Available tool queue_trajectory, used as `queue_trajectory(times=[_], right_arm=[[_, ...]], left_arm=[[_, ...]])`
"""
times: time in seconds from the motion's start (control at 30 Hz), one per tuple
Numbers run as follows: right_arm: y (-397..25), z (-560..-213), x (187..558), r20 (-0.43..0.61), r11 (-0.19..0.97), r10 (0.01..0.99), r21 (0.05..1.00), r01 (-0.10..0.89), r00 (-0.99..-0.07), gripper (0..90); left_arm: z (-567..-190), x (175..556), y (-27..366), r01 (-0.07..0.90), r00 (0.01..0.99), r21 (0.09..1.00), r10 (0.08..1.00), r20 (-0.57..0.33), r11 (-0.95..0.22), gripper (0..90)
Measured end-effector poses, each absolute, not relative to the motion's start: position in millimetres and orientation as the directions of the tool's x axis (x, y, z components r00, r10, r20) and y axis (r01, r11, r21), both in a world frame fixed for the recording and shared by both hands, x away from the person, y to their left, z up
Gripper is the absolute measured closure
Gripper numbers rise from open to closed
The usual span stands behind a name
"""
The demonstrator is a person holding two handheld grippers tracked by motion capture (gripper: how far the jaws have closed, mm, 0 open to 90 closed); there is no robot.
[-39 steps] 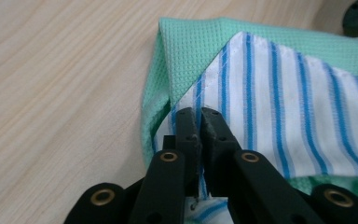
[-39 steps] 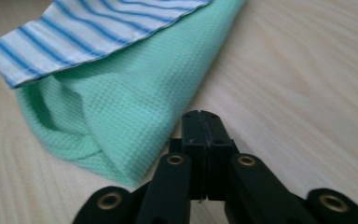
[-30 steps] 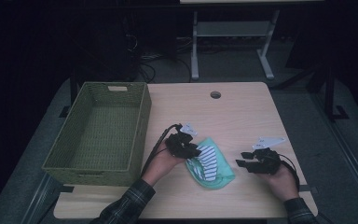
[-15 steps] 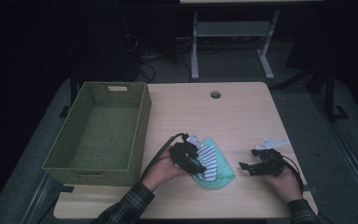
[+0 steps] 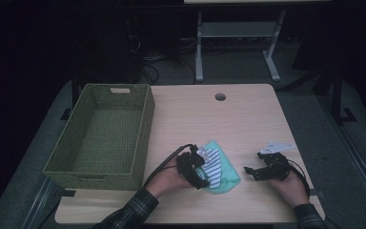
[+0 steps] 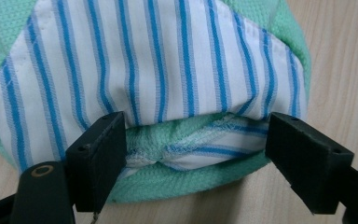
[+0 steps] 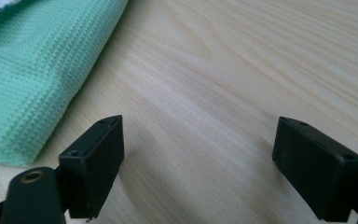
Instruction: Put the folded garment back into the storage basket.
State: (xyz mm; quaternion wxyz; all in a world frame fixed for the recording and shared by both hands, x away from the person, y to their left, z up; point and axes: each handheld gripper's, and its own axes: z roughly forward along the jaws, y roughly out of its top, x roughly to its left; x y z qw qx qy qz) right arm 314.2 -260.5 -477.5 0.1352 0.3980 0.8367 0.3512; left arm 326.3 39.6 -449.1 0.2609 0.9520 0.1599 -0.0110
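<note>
- Reading the scene from the left tool [image 5: 201, 177], we find the folded cloth [image 5: 219, 167] directly ahead of it and touching its tips; in the left gripper view the cloth's near edge [image 6: 186, 154] lies between the two jaws.
- We see the left tool wide open, its jaws standing on either side of the bunched edge with nothing clamped yet.
- We place the cloth on the counter [image 5: 248, 119], between the two tools, its striped panel [image 6: 144, 60] uppermost on the green layer.
- We judge its long axis to run away from the left tool, so the edge presented crosses the jaw gap squarely.
- We see the right tool [image 5: 250, 172] wide open as well and holding nothing; the cloth lies ahead and to its left, near but apart, with only a green corner [image 7: 37, 70] entering the right gripper view.
- We conclude that the left tool is the nearer one, and that the coming move turns on closing it over the edge already in its gap.
- We note the basket [image 5: 140, 138] beyond the left tool's far side, away from the cloth; we judge it a likely destination.
</note>
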Motion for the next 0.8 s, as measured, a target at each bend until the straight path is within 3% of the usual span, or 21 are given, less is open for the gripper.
queue_trajectory(times=[0.23,0.5,0.8], right_arm=[[-259.4,-479.4,314.3,0.036,0.446,0.756,0.701,0.556,-0.653,13.1],[-259.1,-481.2,313.8,0.041,0.439,0.759,0.706,0.556,-0.650,9.8],[-259.8,-482.6,314.2,0.037,0.435,0.758,0.715,0.547,-0.651,8.8]], left_arm=[[-451.1,324.1,38.3,0.278,0.956,0.488,0.286,-0.061,-0.827,20.7],[-451.5,320.2,36.5,0.250,0.957,0.488,0.289,0.005,-0.836,31.6],[-450.1,323.3,39.9,0.244,0.957,0.492,0.289,0.016,-0.836,42.3]])
